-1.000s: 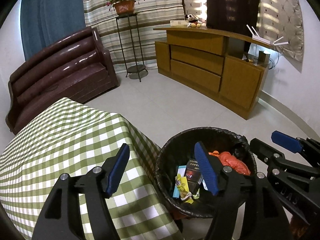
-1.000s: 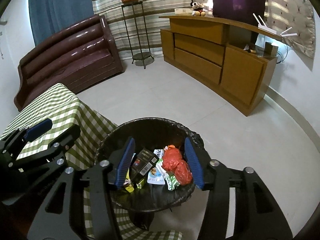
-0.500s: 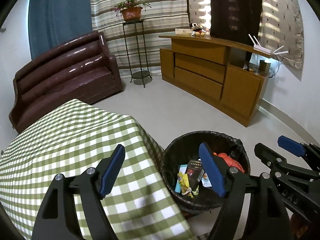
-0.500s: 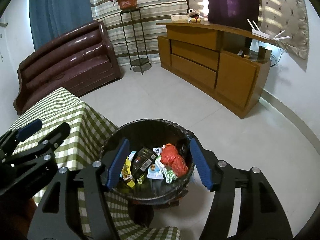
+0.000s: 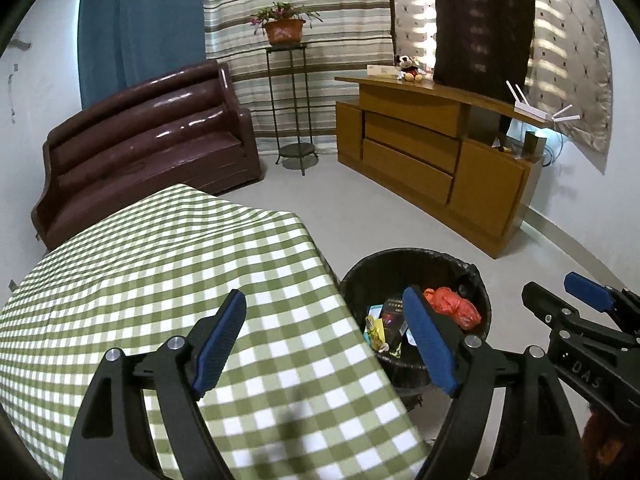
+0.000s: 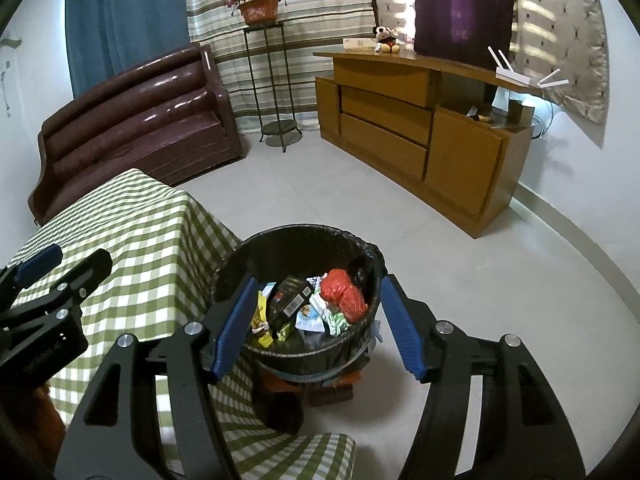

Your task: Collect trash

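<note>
A black-lined trash bin [image 6: 296, 230] stands on the floor against the corner of a table with a green check cloth [image 6: 132, 232]. Inside lie a red bag [image 6: 342, 292], a black box [image 6: 288, 296], a yellow wrapper [image 6: 262, 316] and other packets. My right gripper [image 6: 319, 284] hovers above the bin's near rim, open and holding nothing. My left gripper [image 5: 324, 300] hangs over the table's corner [image 5: 160, 280] with the bin [image 5: 400, 256] at its right finger. Its jaws are opening and nothing is between them. Each gripper shows at the edge of the other's view.
A brown sofa [image 5: 152, 148] stands at the back left. A metal stand with a potted plant [image 5: 284, 30] is behind the table, and a long wooden cabinet [image 5: 432, 160] runs along the right wall. Pale tiled floor [image 6: 460, 280] surrounds the bin. A brown block [image 6: 332, 388] sits under the bin.
Both grippers have drawn back and upward from the bin, so it looks smaller and more of the tablecloth shows. Both pairs of jaws stand wider than before.
</note>
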`<state>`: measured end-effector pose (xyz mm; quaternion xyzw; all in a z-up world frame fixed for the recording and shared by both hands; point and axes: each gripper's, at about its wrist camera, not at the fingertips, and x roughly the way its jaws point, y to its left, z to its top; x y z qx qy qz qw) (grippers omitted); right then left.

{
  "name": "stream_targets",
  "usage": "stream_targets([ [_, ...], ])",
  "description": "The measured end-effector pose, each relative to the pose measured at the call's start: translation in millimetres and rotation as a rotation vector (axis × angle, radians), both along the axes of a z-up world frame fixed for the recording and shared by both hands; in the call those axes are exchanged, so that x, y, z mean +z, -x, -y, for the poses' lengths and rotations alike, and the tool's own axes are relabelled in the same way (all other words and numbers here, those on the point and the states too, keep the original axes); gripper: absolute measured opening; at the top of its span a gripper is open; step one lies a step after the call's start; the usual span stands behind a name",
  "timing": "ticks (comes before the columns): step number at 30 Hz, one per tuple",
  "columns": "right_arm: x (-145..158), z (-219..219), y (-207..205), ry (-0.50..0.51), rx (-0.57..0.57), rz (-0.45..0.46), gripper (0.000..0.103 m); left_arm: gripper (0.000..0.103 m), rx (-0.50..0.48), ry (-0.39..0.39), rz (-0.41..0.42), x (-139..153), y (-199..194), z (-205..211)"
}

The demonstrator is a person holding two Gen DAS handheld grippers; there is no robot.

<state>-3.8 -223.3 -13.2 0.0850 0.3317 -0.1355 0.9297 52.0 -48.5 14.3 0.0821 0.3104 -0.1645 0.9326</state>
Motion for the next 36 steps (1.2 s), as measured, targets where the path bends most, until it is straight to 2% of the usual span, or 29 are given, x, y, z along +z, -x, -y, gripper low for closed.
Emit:
stream_targets([
  [11,9.4,-16.3,21.4,0.034,0.024,0.02,0.063,0.08,0.034,0.007,0.028,8.2,20.1,-19.4],
  [36,11.0,-20.4,23.1,0.039,0.028,0.025,0.063,0.08,0.038,0.01,0.03,8.1,22.6,-21.3],
])
